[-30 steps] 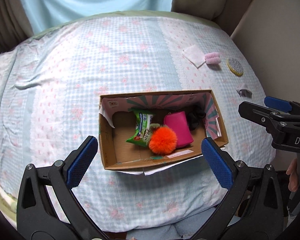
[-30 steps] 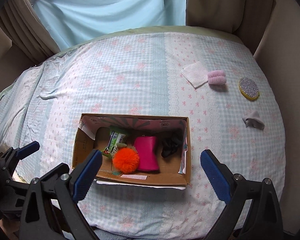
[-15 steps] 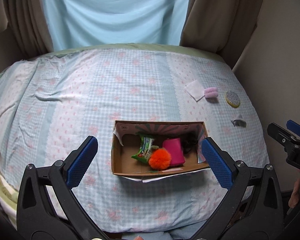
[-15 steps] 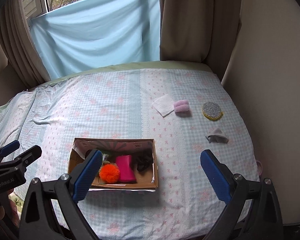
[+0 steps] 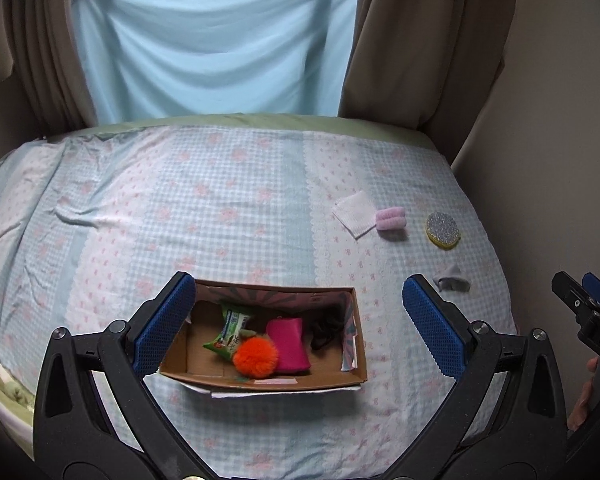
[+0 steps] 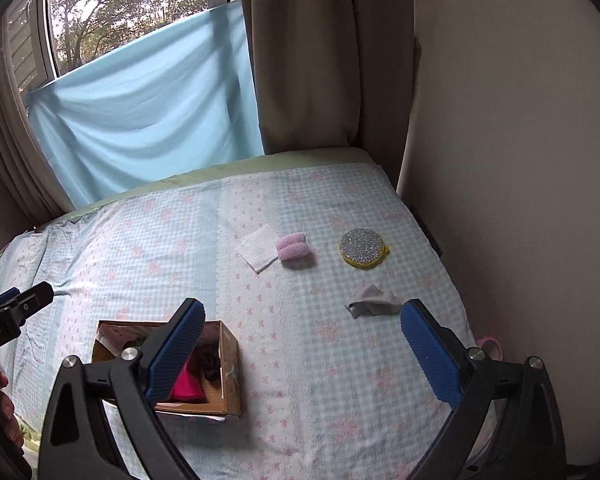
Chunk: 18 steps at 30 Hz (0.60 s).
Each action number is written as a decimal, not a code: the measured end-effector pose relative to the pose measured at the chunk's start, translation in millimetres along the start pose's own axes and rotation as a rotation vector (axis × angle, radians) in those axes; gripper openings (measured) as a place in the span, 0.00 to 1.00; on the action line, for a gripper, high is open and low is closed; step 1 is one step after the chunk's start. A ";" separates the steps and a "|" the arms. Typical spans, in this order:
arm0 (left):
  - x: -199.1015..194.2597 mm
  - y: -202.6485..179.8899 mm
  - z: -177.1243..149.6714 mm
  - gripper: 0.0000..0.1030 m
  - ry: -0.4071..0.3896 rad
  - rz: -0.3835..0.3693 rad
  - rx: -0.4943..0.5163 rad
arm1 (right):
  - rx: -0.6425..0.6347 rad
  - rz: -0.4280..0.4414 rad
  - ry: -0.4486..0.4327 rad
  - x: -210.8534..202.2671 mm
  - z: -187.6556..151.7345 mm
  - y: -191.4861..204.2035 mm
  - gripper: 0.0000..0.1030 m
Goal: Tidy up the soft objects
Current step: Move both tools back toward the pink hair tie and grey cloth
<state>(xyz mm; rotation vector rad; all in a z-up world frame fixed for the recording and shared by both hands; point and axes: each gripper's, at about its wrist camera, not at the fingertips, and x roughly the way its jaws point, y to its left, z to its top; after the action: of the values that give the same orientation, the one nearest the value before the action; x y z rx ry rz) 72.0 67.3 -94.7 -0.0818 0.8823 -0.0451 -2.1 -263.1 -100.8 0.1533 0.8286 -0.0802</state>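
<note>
Left wrist: both claws [image 5: 298, 322] [image 6: 300, 352] wide above bed [image 5: 220, 208].

A bed under a pale blue gingham floral sheet [image 5: 220, 208] carries an open cardboard box [image 5: 268, 380], white folded cloth [image 6: 259, 253], pink fuzzy roll [image 6: 294, 246], round glittery sponge [image 6: 362, 247] and crumpled grey cloth [image 6: 372, 301].

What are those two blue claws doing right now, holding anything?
Left gripper: open, holding nothing, above the cardboard box.
Right gripper: open, holding nothing, above the bedspread.
</note>
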 end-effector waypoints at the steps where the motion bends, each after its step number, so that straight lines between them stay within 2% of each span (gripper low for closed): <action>1: 4.1 -11.5 3.1 1.00 -0.005 0.007 -0.002 | 0.002 0.001 0.001 6.3 3.6 -11.1 0.95; 10: 65.6 -105.0 35.9 1.00 0.009 -0.009 -0.065 | 0.021 0.014 0.071 86.7 21.9 -92.4 0.95; 18: 158.3 -170.4 50.4 1.00 0.105 -0.031 -0.040 | 0.088 0.022 0.168 157.8 7.2 -128.4 0.95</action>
<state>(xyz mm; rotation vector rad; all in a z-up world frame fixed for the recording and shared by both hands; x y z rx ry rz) 210.5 -111.4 -169.2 -0.1317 0.9866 -0.0613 92.8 -392.6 -226.1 0.2545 0.9915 -0.0834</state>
